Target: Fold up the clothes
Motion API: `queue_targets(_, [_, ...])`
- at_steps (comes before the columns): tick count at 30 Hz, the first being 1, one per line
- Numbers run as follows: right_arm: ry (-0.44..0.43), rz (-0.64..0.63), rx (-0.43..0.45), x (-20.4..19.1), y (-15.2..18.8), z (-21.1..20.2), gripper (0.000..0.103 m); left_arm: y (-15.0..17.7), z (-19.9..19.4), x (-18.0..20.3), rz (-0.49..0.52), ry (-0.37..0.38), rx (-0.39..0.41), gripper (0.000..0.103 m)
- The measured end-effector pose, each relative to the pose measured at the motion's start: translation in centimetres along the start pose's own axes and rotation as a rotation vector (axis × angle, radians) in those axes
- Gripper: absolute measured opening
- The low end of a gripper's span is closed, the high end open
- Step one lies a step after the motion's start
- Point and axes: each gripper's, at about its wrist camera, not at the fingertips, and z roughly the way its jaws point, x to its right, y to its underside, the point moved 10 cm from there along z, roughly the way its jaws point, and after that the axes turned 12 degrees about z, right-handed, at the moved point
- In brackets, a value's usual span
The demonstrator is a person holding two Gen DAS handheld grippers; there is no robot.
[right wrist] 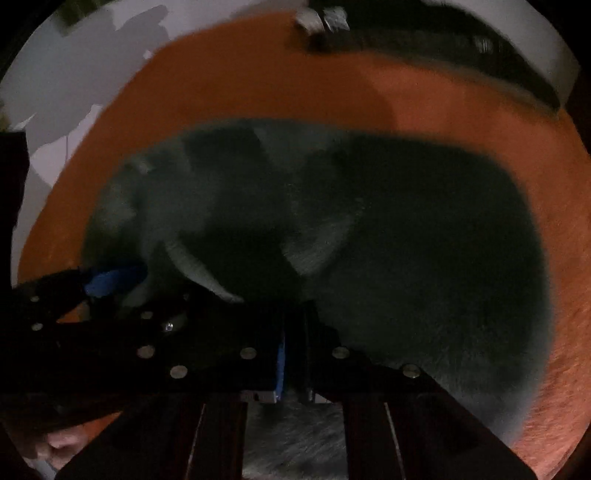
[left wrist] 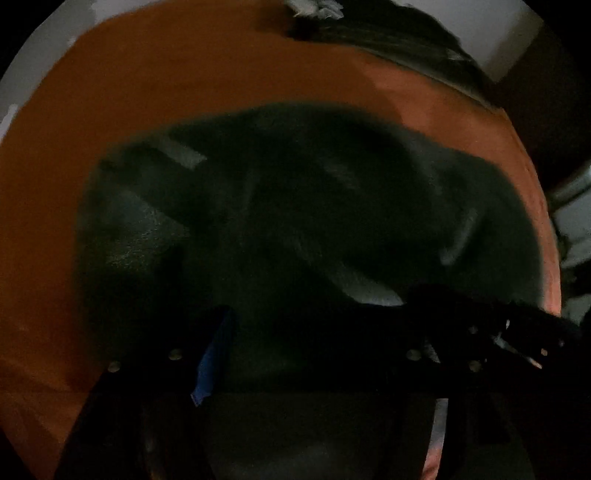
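The dark garment (right wrist: 369,240) lies rumpled, barely folded, on the orange surface (left wrist: 184,74); right gripper (right wrist: 291,354) pinches its edge, left gripper (left wrist: 314,350) spread.

Left hand-held gripper (left wrist: 314,350) gapes downward; right hand-held gripper (right wrist: 291,354) is closed.

Dark green garment (left wrist: 295,206) crumpled on orange surface (left wrist: 184,74), left tool (left wrist: 317,354) with jaws apart above it, dim, blurred

Bare orange cover (left wrist: 184,74) around dark garment (left wrist: 295,206), clothes pile (left wrist: 388,33) beyond
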Motion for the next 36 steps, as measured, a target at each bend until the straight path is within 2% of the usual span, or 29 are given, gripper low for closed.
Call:
queue_targets(3, [0.016, -0.008, 0.012, -0.2, 0.1, 0.5, 0.004, 0.1, 0.0, 0.3, 0.027, -0.040, 0.022, 0.070])
queue_targets(4, [0.014, 0.001, 0.010, -0.4, 0.3, 0.1, 0.004, 0.0, -0.6, 0.1, 0.022, -0.030, 0.036, 0.070])
queue_targets(6, [-0.013, 0.058, 0.011, -0.1, 0.4, -1.6, 0.004, -0.1, -1.7, -0.2, 0.013, -0.011, 0.066, 0.070])
queue_targets(8, [0.003, 0.137, 0.055, 1.4, -0.1, -3.7, 0.004, 0.5, -2.6, -1.3, 0.021, -0.036, 0.087, 0.070])
queue_targets(9, [0.039, 0.112, 0.053, 1.8, 0.0, -3.1, 0.001, 1.2, -2.2, -1.4, 0.037, -0.037, 0.073, 0.070])
queue_targets(11, [0.099, 0.072, 0.041, 2.6, 0.2, -2.0, 0.000, 2.0, -1.7, -1.6, 0.053, -0.038, 0.054, 0.070])
queue_targets(15, [0.139, 0.031, 0.062, 2.0, 1.2, -2.9, 0.000, 2.2, -2.6, -1.6, 0.078, -0.047, 0.029, 0.070])
queue_targets(18, [0.098, 0.077, 0.076, 3.7, 2.2, -4.5, 0.000, 3.3, -2.9, -3.8, 0.072, -0.024, 0.016, 0.069])
queue_targets(22, [0.051, 0.174, 0.068, 7.0, 3.0, -5.8, 0.000, 5.1, -3.9, -6.9, 0.023, -0.060, -0.025, 0.069])
queue_targets(25, [0.068, 0.184, 0.120, 6.2, 2.3, -8.3, 0.000, 5.3, -5.0, -8.9, -0.041, -0.076, -0.046, 0.068])
queue_targets(27, [0.040, 0.157, 0.216, 4.2, 0.4, -11.3, 0.001, 3.1, -6.2, -8.1, -0.031, -0.042, -0.004, 0.067])
queue_targets(28, [0.014, 0.139, 0.236, 3.0, -0.6, -12.0, 0.001, 1.7, -6.6, -7.3, -0.010, -0.021, 0.021, 0.067])
queue_targets(30, [-0.020, 0.095, 0.229, 0.2, -2.3, -11.4, 0.001, -1.3, -6.7, -5.1, 0.048, 0.004, 0.063, 0.067])
queue_targets(33, [-0.007, 0.028, 0.156, -2.0, -5.0, -5.8, 0.001, -4.1, -2.9, -3.5, 0.087, -0.061, 0.029, 0.067])
queue_targets(35, [0.045, 0.022, 0.115, -1.4, -5.7, -1.9, 0.000, -5.0, -0.5, -3.9, 0.077, -0.081, -0.006, 0.069])
queue_targets(36, [0.064, 0.039, 0.126, 0.0, -6.6, -1.1, 0.000, -4.8, 0.0, -4.8, 0.049, -0.053, -0.008, 0.069])
